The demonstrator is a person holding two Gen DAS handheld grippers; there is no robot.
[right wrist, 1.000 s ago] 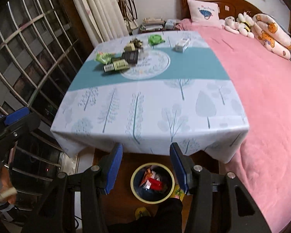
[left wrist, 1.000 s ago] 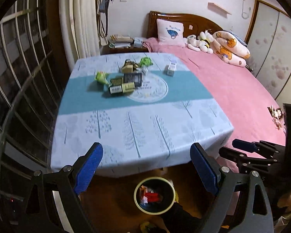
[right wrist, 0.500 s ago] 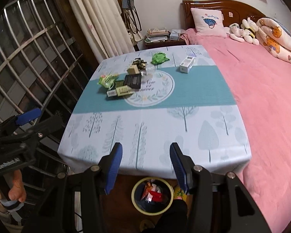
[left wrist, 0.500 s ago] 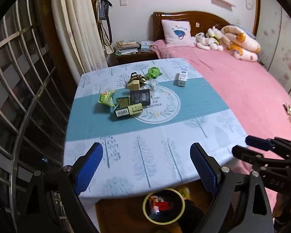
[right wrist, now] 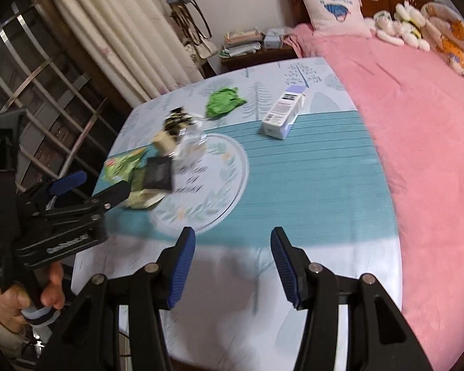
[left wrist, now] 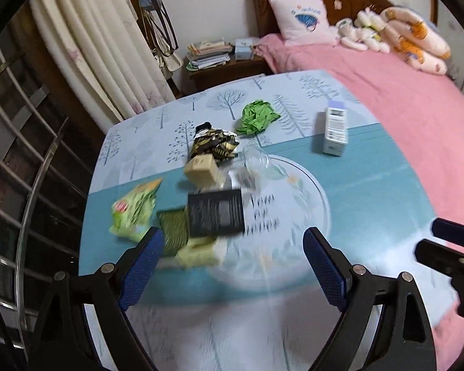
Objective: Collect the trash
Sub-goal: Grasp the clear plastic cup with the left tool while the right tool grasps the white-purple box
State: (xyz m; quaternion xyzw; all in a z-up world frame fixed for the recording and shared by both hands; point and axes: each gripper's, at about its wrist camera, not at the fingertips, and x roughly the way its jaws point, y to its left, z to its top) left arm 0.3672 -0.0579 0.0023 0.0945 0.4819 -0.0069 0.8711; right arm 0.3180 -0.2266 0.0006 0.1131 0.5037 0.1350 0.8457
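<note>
Trash lies in a cluster on the tablecloth (left wrist: 355,191): a green snack bag (left wrist: 134,211), a black packet (left wrist: 216,213), a tan box (left wrist: 201,170), a gold-and-black wrapper (left wrist: 215,145), crumpled green paper (left wrist: 256,117) and clear plastic (left wrist: 256,160). A white carton (left wrist: 335,131) lies apart toward the bed. My left gripper (left wrist: 233,259) hangs wide open just short of the cluster, nothing between its fingers. My right gripper (right wrist: 233,266) is open and empty over the near part of the tablecloth (right wrist: 309,179); the white carton (right wrist: 283,114) lies well ahead of it.
A pink bed (left wrist: 402,92) with pillows and soft toys borders the table's right side. A nightstand with stacked papers (left wrist: 210,55) and a curtain (left wrist: 86,46) stand behind. Metal window bars (left wrist: 21,154) run along the left. A hand (right wrist: 21,296) holds the left gripper's handle.
Both grippers have swept forward over the table and dipped toward it. The trash bin on the floor has dropped out of both views. The trash cluster now lies close ahead.
</note>
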